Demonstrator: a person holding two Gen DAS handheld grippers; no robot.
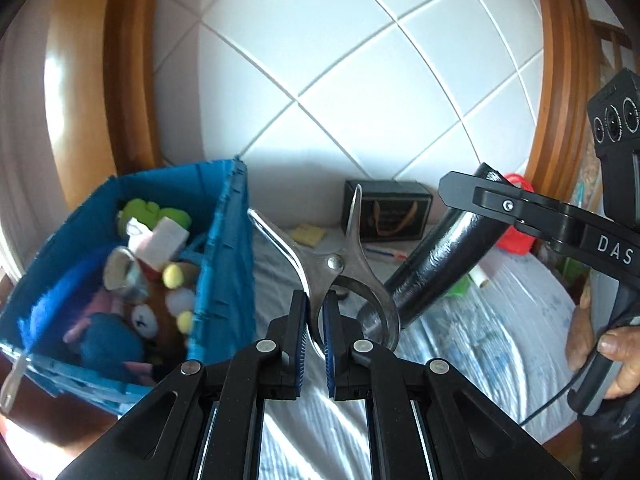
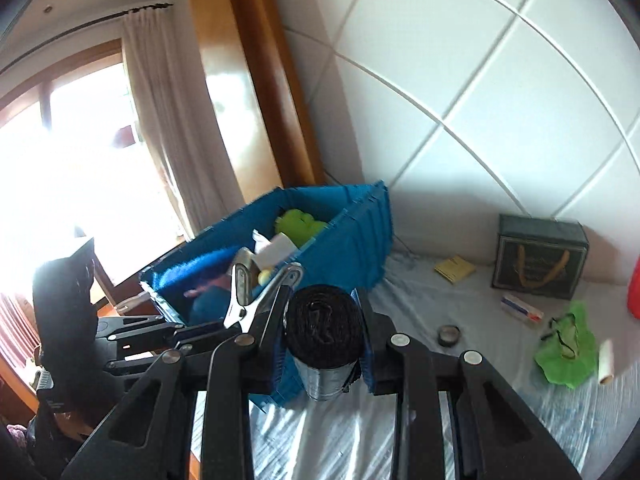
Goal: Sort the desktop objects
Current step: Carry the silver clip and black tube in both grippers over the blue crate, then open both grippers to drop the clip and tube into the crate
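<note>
- Gripping with your left gripper (image 1: 316, 344), you have its blue pads nearly together on one ring handle of the metal scissors (image 1: 340, 268), whose blades splay open and point away from you.
- Your right gripper (image 2: 322, 320) is clamped on a black roll (image 2: 322, 320) of wound, glossy film; the fingers sit about a roll's width apart, pressing its sides.
- Both loads hang in the air above the bed sheet (image 1: 460, 340), just right of the blue crate (image 1: 228, 264); the roll's end sits near the scissors' free ring.
- The crate's ribbed plastic wall stands close on your left; it holds soft toys (image 1: 132, 320) and a green plush (image 1: 154, 212).
- To the far right, the pale, rumpled sheet carries a dark box (image 2: 540, 258), a yellow notepad (image 2: 455, 268), a small tape roll (image 2: 450, 334) and a green bag (image 2: 566, 348).
- Behind stands a white padded headboard (image 1: 360, 60) with diagonal seams.
</note>
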